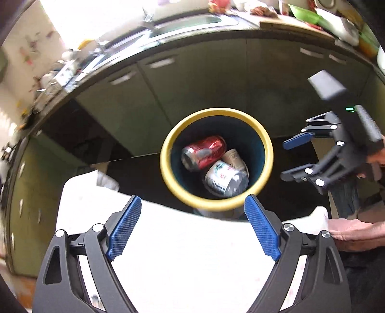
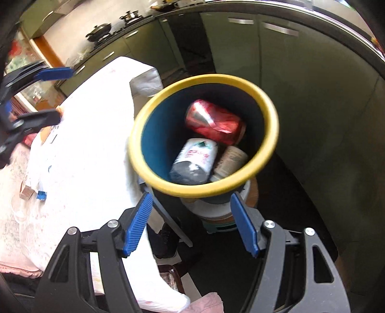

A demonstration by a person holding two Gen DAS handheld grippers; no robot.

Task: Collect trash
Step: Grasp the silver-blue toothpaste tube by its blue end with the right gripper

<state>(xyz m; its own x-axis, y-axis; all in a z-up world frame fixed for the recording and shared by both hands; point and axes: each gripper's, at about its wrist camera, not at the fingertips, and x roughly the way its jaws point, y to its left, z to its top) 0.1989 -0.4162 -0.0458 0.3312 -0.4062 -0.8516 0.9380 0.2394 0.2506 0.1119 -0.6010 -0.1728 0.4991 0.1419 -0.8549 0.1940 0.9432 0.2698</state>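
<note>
Blue-padded left gripper [image 1: 192, 225] stands wide with nothing between its pads, just short of the yellow-rimmed bin [image 1: 168, 134]; a red can [image 1: 204, 155] and white can [image 1: 225, 178] lie inside.

From the right wrist, the right gripper [image 2: 191, 222] gapes empty below the bin's rim.

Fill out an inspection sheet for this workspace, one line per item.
Surface: table under a white cloth.
Job's things: yellow-rimmed bin beside the table, holding a red can, a white can and a paper cup.
Clutter: white bag at the table's far end; papers near its left edge.
Grippers: left gripper open, empty; right gripper open, empty.
Cables: nothing seen.
Surroundings: green kitchen cabinets, sink, pan on the stove.
</note>
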